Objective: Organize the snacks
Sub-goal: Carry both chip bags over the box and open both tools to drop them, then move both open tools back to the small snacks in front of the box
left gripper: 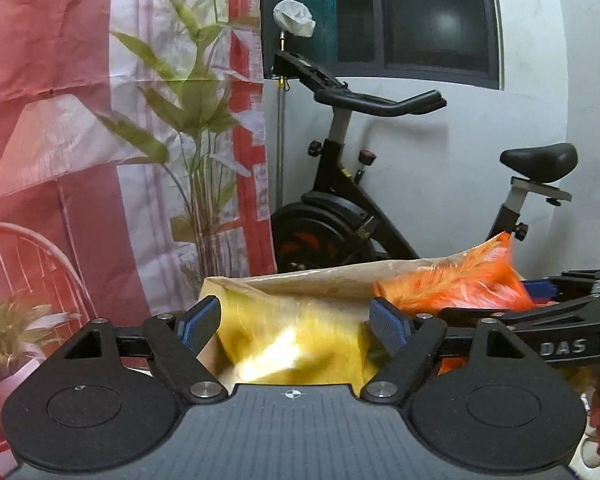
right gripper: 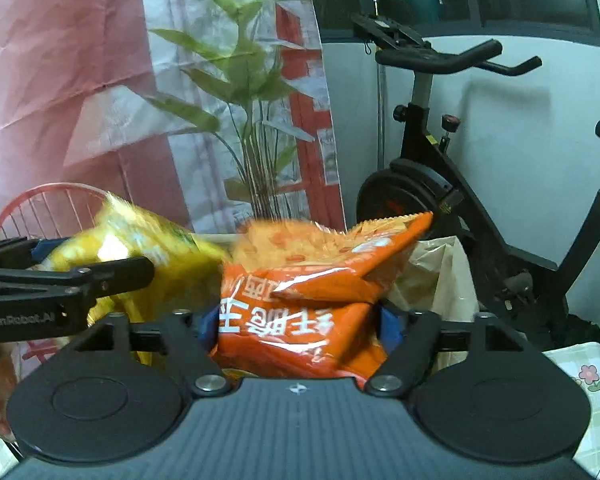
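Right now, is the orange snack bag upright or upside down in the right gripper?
Upside down. In the right wrist view, the printed characters on the orange snack bag read inverted between the fingers of the right gripper.

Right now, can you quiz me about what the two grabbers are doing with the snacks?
1. Which colour is the snack between the fingers of the right gripper? A green, B orange, C blue.
2. True or false: an exercise bike stands by the white wall.
3. Fill in: the left gripper has a ____ bag between its fingers.

Key:
1. B, it is the orange bag.
2. True.
3. Yellow; the yellow bag looks blurry.
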`<state>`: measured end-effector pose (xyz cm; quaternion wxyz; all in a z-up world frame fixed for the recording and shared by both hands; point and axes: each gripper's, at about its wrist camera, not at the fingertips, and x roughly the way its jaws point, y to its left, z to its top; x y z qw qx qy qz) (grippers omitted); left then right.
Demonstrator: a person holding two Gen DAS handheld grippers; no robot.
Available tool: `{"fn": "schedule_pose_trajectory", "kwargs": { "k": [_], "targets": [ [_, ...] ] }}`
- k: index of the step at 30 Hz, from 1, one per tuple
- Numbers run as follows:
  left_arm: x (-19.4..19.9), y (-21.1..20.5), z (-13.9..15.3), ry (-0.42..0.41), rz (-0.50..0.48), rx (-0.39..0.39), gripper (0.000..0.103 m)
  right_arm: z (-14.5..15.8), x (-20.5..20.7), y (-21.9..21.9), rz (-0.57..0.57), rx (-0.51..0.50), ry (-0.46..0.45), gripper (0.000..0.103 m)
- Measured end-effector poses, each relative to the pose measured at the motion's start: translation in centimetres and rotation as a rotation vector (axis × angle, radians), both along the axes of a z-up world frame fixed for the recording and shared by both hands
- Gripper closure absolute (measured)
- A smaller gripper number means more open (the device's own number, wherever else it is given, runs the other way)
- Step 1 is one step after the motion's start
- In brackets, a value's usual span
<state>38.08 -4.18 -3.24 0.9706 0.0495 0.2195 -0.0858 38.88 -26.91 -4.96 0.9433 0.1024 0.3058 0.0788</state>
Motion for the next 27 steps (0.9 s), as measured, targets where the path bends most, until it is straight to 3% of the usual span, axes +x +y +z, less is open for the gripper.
{"fn": "schedule_pose_trajectory", "kwargs": {
  "k": [8, 16, 25, 27],
  "targets": [
    [-1.8, 1.3, 0.9, -0.005, -0.008, 0.007, 0.020, 0.7, -2.4, -0.9, 0.007, 0.023, -0.032, 0.018],
    [-7.6, 4.1, 1.8, 0.026, 0.025, -0.022, 0.020, 2.0, -7.8, -1.6, 0.022, 0.078, -0.054, 0.020],
    [-13.5, 8.9, -0.7, 0.122, 0.070, -0.023, 0.021, 0.1, -15.5, -1.2, -0.006, 0.142, -0.052, 0.020],
    [-14.3, 9.4, -1.9, 0.138, 0.077, -0.008, 0.024, -1.2, -16.7, -1.1, -0.018, 0.172, -0.030, 0.026]
  ]
}}
